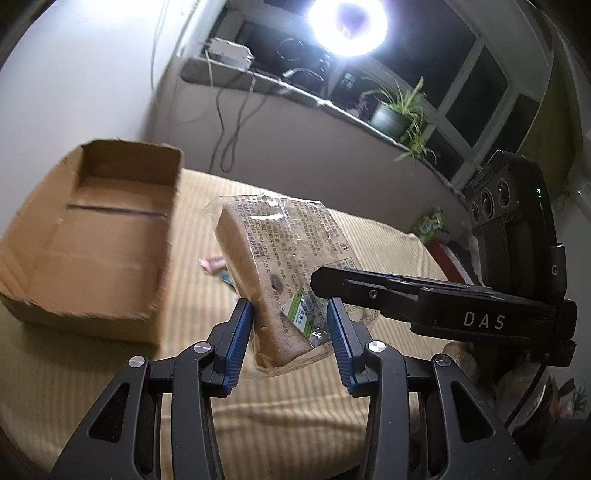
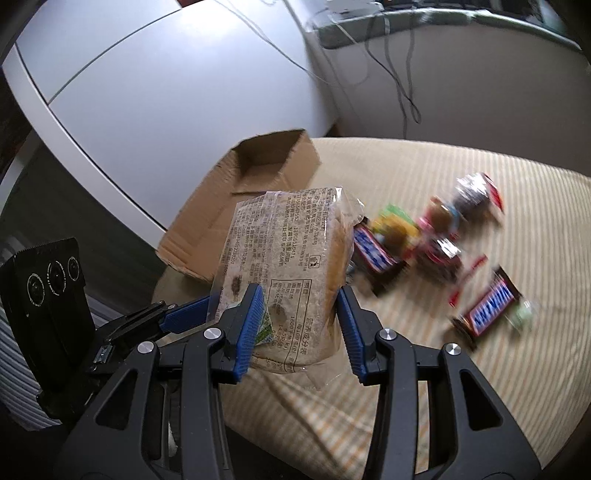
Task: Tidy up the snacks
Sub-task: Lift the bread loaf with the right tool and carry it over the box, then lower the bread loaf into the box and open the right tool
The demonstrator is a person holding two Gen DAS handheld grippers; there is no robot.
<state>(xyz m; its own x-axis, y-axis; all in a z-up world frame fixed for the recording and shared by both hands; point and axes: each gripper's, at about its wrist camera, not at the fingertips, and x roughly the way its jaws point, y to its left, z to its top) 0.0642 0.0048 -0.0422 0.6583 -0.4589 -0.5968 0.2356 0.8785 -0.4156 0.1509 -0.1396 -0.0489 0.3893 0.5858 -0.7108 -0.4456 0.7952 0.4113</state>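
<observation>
A clear-wrapped slice of brown bread (image 1: pixel 280 273) is held in the air above the striped cloth. My left gripper (image 1: pixel 290 328) is shut on its lower end. My right gripper (image 2: pixel 301 321) is also shut on the same bread (image 2: pixel 284 266), from the other side; its black fingers (image 1: pixel 373 293) reach in from the right in the left wrist view. An empty open cardboard box (image 1: pixel 92 236) lies to the left, also in the right wrist view (image 2: pixel 236 206). Two Snickers bars (image 2: pixel 487 306) and several other small snacks (image 2: pixel 439 229) lie on the cloth to the right.
The table has a beige striped cloth (image 1: pixel 295 398). A windowsill with a potted plant (image 1: pixel 399 110), cables and a bright ring light (image 1: pixel 347 22) runs behind. A white cabinet (image 2: pixel 147 92) stands beyond the box.
</observation>
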